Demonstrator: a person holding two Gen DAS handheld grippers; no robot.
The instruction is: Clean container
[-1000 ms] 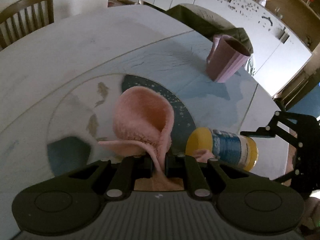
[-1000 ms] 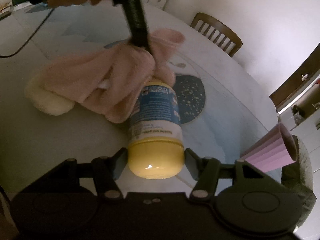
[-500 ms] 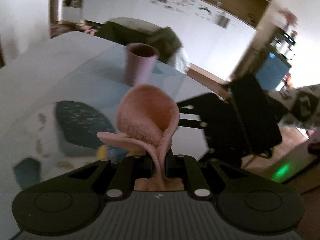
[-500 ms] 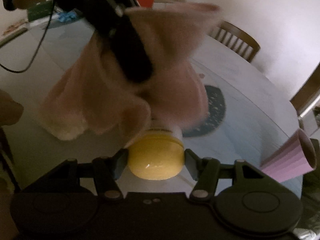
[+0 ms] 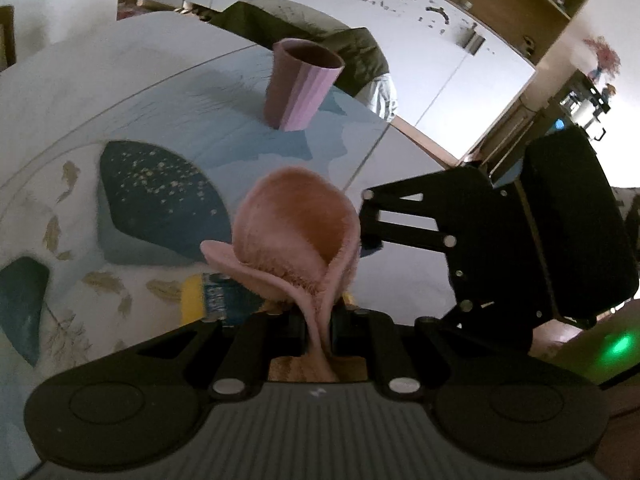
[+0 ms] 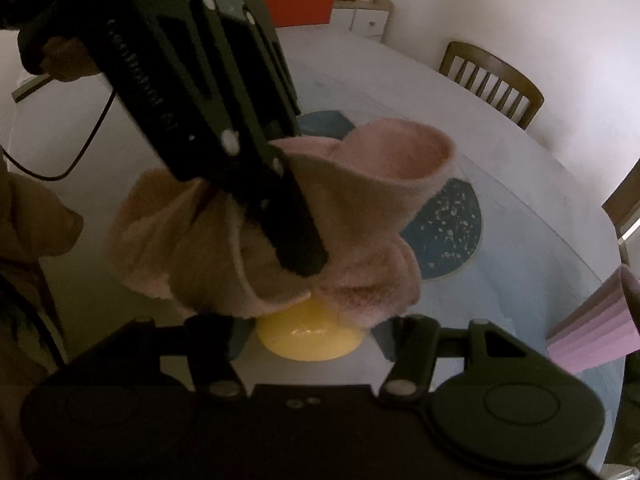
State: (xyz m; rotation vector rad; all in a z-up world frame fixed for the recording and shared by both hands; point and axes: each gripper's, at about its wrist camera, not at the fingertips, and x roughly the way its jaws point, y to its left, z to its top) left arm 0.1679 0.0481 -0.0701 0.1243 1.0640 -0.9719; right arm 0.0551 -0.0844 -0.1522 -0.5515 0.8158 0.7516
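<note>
The container (image 6: 308,340) is a yellow jar with a blue label. My right gripper (image 6: 310,336) is shut on its yellow end. A fluffy pink cloth (image 6: 360,200) is draped over the rest of the jar and hides most of it. My left gripper (image 6: 304,260) comes in from the upper left, shut on a bunch of the cloth and pressing it onto the jar. In the left wrist view the cloth (image 5: 296,232) balloons up from my left gripper (image 5: 318,316), the container (image 5: 216,300) shows beneath it, and the right gripper's black body (image 5: 480,240) fills the right side.
A ribbed purple cup (image 5: 300,84) stands upright farther back on the table (image 5: 120,80), also at the right edge of the right wrist view (image 6: 592,328). A dark blue patch (image 5: 160,200) marks the tablecloth. Wooden chairs (image 6: 492,80) stand behind the table.
My left gripper carried the cloth from beside the container to on top of it, covering the label. The left view swung toward the right gripper. The right gripper kept hold of the container.
</note>
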